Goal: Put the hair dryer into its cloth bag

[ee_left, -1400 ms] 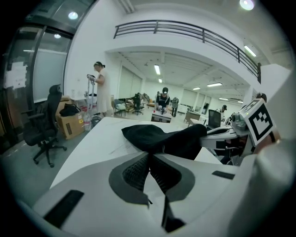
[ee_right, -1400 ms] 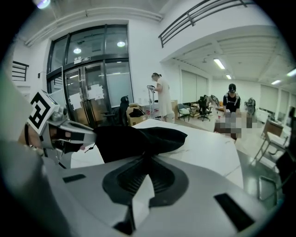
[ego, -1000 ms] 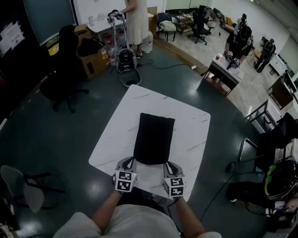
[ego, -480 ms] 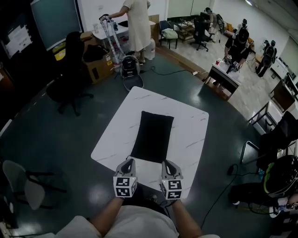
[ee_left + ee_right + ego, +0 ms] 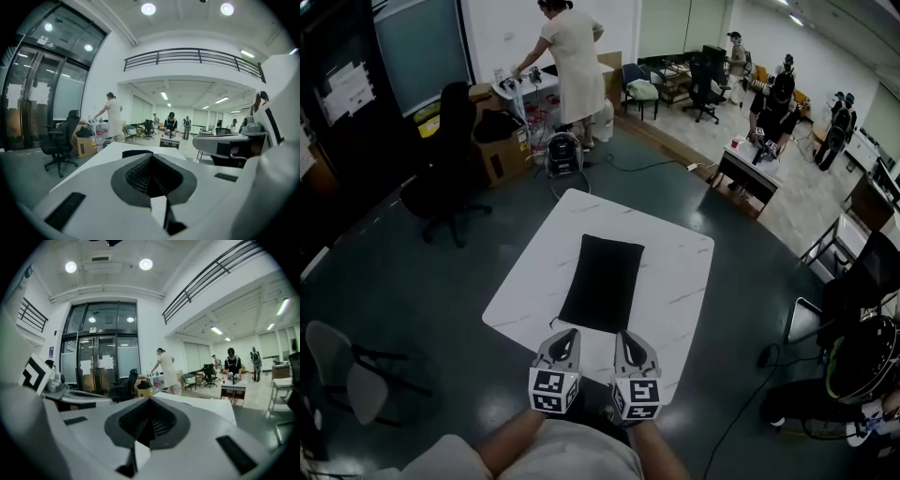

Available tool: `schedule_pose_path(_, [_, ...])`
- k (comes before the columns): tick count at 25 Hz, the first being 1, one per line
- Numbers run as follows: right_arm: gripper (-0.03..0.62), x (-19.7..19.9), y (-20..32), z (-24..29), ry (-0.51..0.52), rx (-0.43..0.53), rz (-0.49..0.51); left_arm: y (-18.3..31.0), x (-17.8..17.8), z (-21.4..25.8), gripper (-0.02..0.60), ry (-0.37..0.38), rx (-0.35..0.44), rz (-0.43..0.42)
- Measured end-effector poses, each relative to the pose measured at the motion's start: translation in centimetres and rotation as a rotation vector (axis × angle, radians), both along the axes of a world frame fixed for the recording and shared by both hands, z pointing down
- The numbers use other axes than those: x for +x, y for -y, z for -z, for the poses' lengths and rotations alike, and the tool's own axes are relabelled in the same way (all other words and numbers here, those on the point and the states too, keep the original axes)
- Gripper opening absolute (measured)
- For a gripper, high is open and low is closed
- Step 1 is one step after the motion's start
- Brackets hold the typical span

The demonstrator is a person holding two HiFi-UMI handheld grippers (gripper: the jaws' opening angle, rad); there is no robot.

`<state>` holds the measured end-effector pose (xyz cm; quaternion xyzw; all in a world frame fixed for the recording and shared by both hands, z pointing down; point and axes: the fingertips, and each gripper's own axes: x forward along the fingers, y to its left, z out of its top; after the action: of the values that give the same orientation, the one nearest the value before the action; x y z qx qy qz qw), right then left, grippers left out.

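Both my left gripper (image 5: 569,334) and right gripper (image 5: 624,336) hover side by side over the near edge of the white marbled square table (image 5: 675,281), fingers pressed together with nothing between. Beyond them, the black rectangular cloth bag (image 5: 603,282) lies flat mid-table.

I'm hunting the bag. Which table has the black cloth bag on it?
The big white marble-patterned table mid-floor: the black cloth bag lies flat on it. The small white desk at right and the cluttered back table hold none.
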<state>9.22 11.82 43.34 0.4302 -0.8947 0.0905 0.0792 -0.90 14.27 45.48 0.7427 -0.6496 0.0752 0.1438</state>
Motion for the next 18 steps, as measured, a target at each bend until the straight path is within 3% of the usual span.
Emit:
schedule_pose_path(10, [0.015, 1.7, -1.5, 0.3, 0.016, 0.001, -0.019, -1.0, 3.2, 0.2, 0.008, 0.025, -0.003, -0.073])
schedule_pose_path(18, [0.015, 1.4, -1.2, 0.3, 0.009, 0.001, 0.0, -0.7, 3.4, 0.9, 0.008, 0.033, 0.021, -0.065])
